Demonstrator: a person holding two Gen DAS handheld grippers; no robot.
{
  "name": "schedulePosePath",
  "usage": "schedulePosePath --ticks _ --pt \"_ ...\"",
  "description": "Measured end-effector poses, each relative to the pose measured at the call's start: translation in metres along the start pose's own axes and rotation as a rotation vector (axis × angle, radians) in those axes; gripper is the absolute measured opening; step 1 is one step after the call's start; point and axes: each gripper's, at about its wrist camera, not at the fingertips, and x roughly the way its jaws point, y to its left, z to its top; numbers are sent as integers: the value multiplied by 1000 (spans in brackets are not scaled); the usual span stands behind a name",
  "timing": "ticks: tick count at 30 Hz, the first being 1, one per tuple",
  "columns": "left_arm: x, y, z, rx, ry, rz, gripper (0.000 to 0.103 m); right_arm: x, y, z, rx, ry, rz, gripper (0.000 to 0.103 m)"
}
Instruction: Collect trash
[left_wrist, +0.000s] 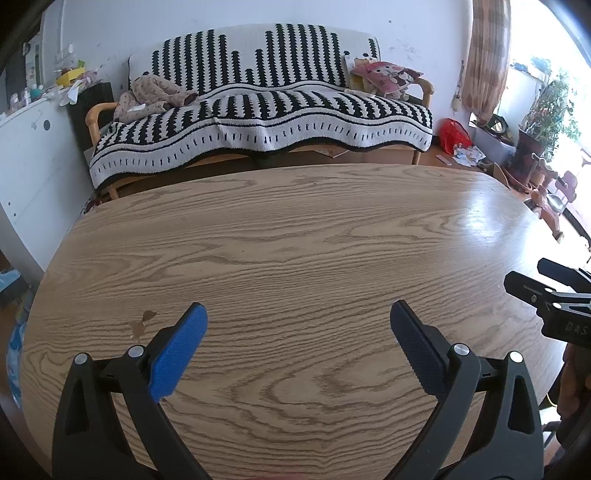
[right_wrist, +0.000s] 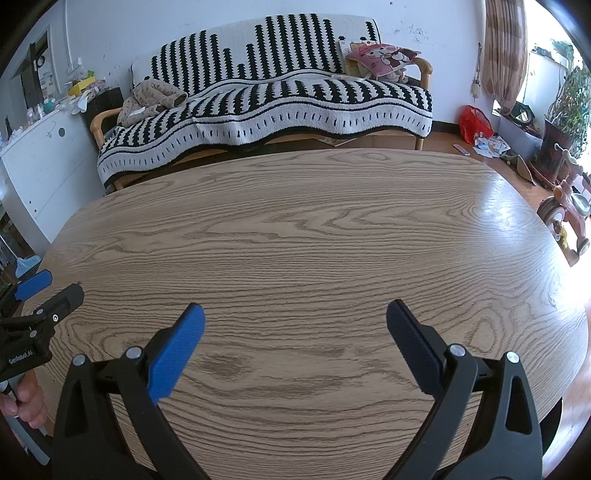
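My left gripper (left_wrist: 298, 314) is open and empty, held low over the near part of a wooden oval table (left_wrist: 295, 229). My right gripper (right_wrist: 295, 314) is open and empty too, beside it over the same table (right_wrist: 314, 221). Each shows at the edge of the other's view: the right one (left_wrist: 554, 295) at the right, the left one (right_wrist: 40, 291) at the left. No trash lies on the tabletop in either view. A small chipped spot (left_wrist: 142, 323) marks the wood near my left finger. Scattered papers (left_wrist: 467, 153) lie on the floor at the far right.
A sofa under a black-and-white striped blanket (left_wrist: 258, 110) stands behind the table. A red bag (left_wrist: 454, 134) sits on the floor by the papers. A white cabinet (left_wrist: 33, 147) is at the left, potted plants (left_wrist: 543, 118) and a toy tricycle (right_wrist: 569, 214) at the right.
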Motion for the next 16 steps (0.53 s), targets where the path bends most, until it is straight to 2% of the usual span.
schedulePosePath --ticks 6,16 --pt "-3 -1 2 12 -16 9 96 0 0 0 1 0 -1 95" --pt "-2 0 4 9 7 2 96 -1 0 0 0 0 0 95"
